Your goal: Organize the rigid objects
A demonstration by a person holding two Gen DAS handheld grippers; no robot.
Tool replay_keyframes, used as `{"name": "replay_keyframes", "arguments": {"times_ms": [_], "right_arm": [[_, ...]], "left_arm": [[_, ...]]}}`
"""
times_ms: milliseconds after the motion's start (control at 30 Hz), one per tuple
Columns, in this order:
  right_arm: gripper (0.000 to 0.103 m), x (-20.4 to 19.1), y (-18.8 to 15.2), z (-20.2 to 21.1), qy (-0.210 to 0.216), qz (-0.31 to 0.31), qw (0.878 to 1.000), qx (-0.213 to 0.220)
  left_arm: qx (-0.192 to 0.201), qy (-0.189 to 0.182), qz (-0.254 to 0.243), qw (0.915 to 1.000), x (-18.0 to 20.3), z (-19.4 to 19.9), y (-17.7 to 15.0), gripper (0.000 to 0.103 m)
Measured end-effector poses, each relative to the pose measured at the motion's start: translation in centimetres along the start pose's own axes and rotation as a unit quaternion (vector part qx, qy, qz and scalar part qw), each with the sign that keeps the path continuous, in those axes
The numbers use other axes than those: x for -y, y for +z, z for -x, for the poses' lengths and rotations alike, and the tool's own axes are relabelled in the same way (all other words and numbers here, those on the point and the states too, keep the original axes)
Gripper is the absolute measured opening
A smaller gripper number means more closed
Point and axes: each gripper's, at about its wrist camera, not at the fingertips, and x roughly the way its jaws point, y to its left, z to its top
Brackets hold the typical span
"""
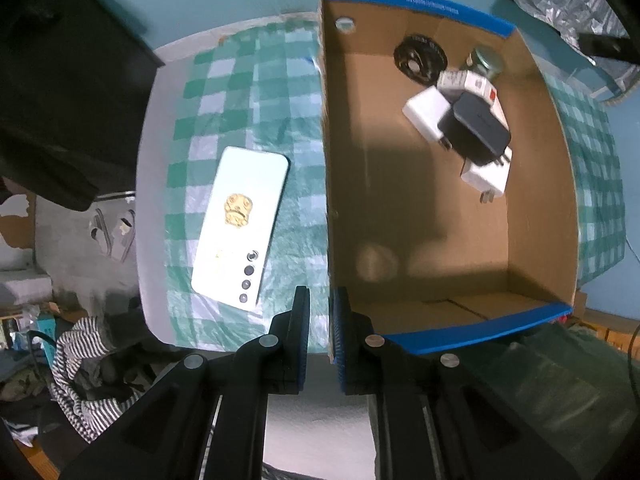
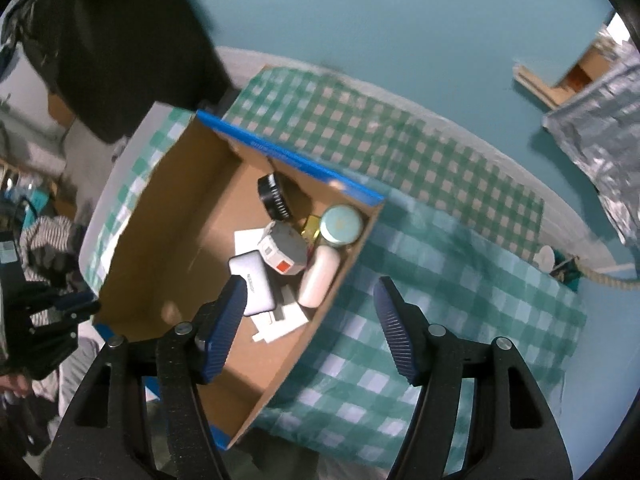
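Observation:
A cardboard box [image 1: 400, 216] with a blue rim stands on the checked tablecloth. My left gripper [image 1: 321, 296] is shut on the box's wall near its front corner; in the right wrist view it shows at that corner [image 2: 72, 304]. In the box lie a black round lid [image 2: 274, 196], a jar [image 2: 342, 224] with a pale lid, a white roll [image 2: 282, 252] with a red label, a grey adapter [image 2: 254, 280], a white bottle [image 2: 320, 280] and white chargers [image 1: 426, 114]. A white phone [image 1: 240, 228] lies face down on the cloth left of the box. My right gripper [image 2: 310, 320] hangs open above the box's right wall, holding nothing.
The table edge [image 1: 156, 200] runs just left of the phone, with striped clothing [image 1: 80, 364] and clutter on the floor below. A dark garment [image 1: 60, 100] hangs at the left. A silver foil bag [image 2: 600, 136] and a rope [image 2: 600, 276] lie past the table's far right.

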Motion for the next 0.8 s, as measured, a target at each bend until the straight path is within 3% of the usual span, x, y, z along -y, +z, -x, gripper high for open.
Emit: {"name": "replay_keyframes", "arguments": {"times_ms": [33, 100, 167, 400, 500, 800], "right_arm": [[0.067, 0.3, -0.3, 0.9, -0.004, -0.009, 1.000, 0.011], [0.067, 0.9, -0.8, 2.2, -0.008, -0.021, 0.999, 0.025], [0.067, 1.4, -1.2, 3.8, -0.020, -0.034, 0.998, 0.045], [0.068, 3.1, -3.1, 8.0, -0.051, -0.078, 0.991, 0.095], [0.068, 3.3, -3.9, 9.4, -0.066, -0.083, 0.988, 0.111], [0.068, 4.8, -6.3, 12.8, -0.073, -0.123, 0.975, 0.172]], "left_arm": [[0.006, 0.001, 0.004, 1.0000, 0.0, 0.6, 0.3, 0.014], [0.024, 0.003, 0.009, 0.9997, 0.1, 1.8, 0.8, 0.032], [0.054, 0.008, 0.012, 0.9984, 0.4, 3.4, 1.3, 0.038], [0.152, 0.005, 0.011, 0.9883, 2.2, 9.8, 3.6, 0.075], [0.187, 0.000, 0.010, 0.9824, 3.0, 12.0, 4.5, 0.081], [0.257, -0.012, 0.003, 0.9664, 6.1, 15.7, 4.9, 0.084]]}}
